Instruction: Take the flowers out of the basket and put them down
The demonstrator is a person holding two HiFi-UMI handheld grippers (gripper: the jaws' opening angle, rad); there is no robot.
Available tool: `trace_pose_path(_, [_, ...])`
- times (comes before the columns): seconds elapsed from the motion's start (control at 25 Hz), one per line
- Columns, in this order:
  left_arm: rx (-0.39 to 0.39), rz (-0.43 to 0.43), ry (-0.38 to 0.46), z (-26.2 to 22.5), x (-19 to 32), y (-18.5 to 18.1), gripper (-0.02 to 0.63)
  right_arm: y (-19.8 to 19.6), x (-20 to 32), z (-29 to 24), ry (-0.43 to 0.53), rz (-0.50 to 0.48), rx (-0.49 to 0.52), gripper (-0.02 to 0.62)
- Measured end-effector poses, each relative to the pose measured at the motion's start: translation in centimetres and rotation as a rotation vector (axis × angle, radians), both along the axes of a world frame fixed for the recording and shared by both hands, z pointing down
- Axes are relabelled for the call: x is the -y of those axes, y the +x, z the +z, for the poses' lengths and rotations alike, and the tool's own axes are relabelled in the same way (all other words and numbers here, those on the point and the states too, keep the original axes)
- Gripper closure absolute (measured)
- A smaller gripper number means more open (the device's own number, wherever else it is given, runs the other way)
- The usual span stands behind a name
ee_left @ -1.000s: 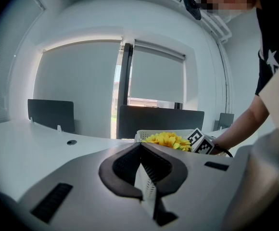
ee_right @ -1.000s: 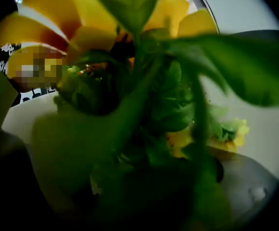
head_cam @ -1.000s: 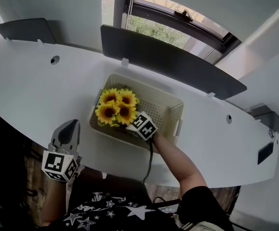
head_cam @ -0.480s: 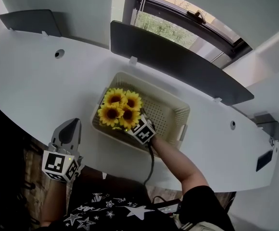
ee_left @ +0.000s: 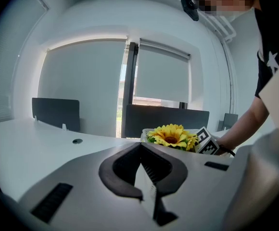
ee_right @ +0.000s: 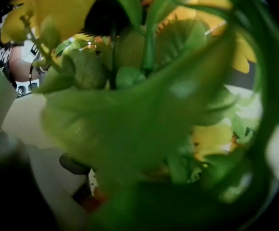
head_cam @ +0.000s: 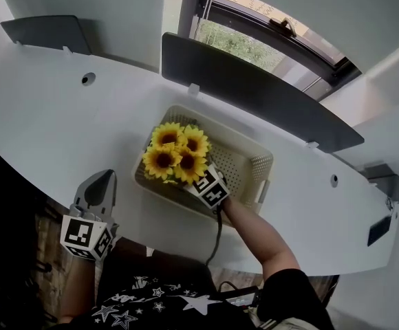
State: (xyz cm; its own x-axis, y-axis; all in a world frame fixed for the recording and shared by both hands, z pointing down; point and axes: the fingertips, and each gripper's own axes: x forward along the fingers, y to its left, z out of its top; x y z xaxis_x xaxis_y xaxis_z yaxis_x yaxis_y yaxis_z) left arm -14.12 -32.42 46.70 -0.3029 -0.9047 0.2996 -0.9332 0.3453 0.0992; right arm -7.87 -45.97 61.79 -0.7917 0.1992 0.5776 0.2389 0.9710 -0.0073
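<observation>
Right gripper (head_cam: 201, 182) jaws are pinching the flowers (head_cam: 175, 155) low down; four yellow sunflower heads with green leaves are standing at its 10 o'clock, over the basket's (head_cam: 251, 163) left end. Left gripper (head_cam: 100, 181) jaws are staying out at basket's 8 o'clock, pressed together, empty.

The view is filled by blurred yellow artificial sunflowers with green leaves (ee_right: 144, 124), held close against the lens. Yellow petals (ee_right: 245, 57) are seen at the top and right. Of the tongs, only one dark pad (ee_right: 74, 165) is made out, lower left. A pale surface (ee_right: 21, 117) is glimpsed at the left.
</observation>
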Motion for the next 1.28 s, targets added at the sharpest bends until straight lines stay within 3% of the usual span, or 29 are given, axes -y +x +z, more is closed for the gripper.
trace_pose_path(0.32, [0.024, 0.006, 0.043, -1.1, -0.5, -1.8, 0.598, -0.4, 0.6, -3.4, 0.062, 0.03, 0.067, 0.063])
trace_pose_path(0.68, [0.041, 0.006, 0.06, -2.0, -0.6, -1.1, 0.598, -0.6, 3.9, -7.6, 0.087, 0.135, 0.208, 0.063])
trace_pose_path(1.04, [0.073, 0.0, 0.068, -3.2, -0.3, -1.7, 0.598, -1.7, 4.5, -11.3, 0.088, 0.093, 0.236, 0.063])
trace_pose_path(1.28, [0.082, 0.039, 0.083, -4.2, -1.2, -3.6, 0.598, -3.2, 2.1, -14.0, 0.089, 0.067, 0.225, 0.063])
